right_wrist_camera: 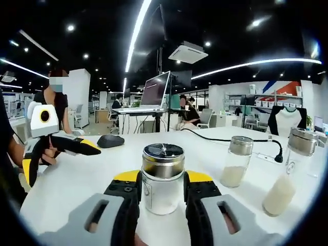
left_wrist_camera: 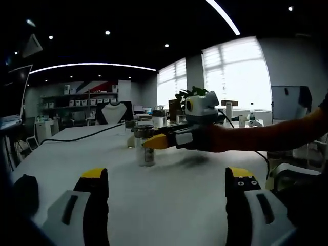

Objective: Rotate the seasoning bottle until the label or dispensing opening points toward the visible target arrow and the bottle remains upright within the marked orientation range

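The right tongs [right_wrist_camera: 163,197] are closed on the seasoning bottle [right_wrist_camera: 162,177], one jaw on each side of the glass. The bottle stands upright on the white bench [right_wrist_camera: 77,177], low between the jaws, so it can be turned without tipping over. Its metal lid [right_wrist_camera: 163,154] faces up, and I cannot see any label or arrow from here.

In the left gripper view, the same bottle [left_wrist_camera: 145,145] stands out in the middle of the bench, with the yellow tip of the right tongs [left_wrist_camera: 154,142] against it. The left tongs [left_wrist_camera: 166,192] are open and hold nothing. They hover well back from the bottle, I think to keep out of the way while it turns.

Two more jars [right_wrist_camera: 236,161] stand near, to one side, apart from the held bottle. A black mouse [right_wrist_camera: 110,141] lies farther back.
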A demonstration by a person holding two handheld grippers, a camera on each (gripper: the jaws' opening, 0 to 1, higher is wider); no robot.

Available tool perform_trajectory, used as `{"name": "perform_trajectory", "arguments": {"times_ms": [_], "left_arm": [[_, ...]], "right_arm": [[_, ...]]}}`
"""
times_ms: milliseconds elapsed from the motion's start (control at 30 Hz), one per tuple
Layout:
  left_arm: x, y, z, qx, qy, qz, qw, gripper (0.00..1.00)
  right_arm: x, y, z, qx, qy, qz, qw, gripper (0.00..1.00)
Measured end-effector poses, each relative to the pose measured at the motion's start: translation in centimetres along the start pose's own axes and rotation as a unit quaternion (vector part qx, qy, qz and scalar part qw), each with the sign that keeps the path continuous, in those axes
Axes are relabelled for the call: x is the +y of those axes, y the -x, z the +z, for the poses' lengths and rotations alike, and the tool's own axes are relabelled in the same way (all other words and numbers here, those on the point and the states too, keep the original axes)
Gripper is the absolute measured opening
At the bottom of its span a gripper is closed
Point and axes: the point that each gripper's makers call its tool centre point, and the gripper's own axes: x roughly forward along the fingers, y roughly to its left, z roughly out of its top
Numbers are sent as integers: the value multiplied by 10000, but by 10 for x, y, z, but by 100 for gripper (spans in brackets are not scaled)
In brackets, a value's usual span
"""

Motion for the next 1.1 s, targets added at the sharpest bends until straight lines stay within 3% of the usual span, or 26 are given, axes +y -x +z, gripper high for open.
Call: {"name": "perform_trajectory", "arguments": {"times_ms": [133,267,433,700,833,1100], "left_arm": [[-2,0,1,-24,-22,-1,10000,100],[-1,0,-1,10,-31,3,10000,100],[2,1,-3,16,4,30,10000,100],[4,3,4,-38,-24,43,10000,100],[4,4,4,-29,-33,66,10000,100],[2,6,7,-53,-62,65,9999,100]], "right_arm": [[-6,1,-1,-46,2,-231,9997,30],[-4,2,-2,-103,-115,-234,9996,30],[1,4,1,-143,68,-278,9995,35],[-13,30,48,-819,59,-409,9958,35],[-51,32,43,-419,248,-1249,9910,35],[-80,13,32,-186,236,-1577,9870,34]]}}
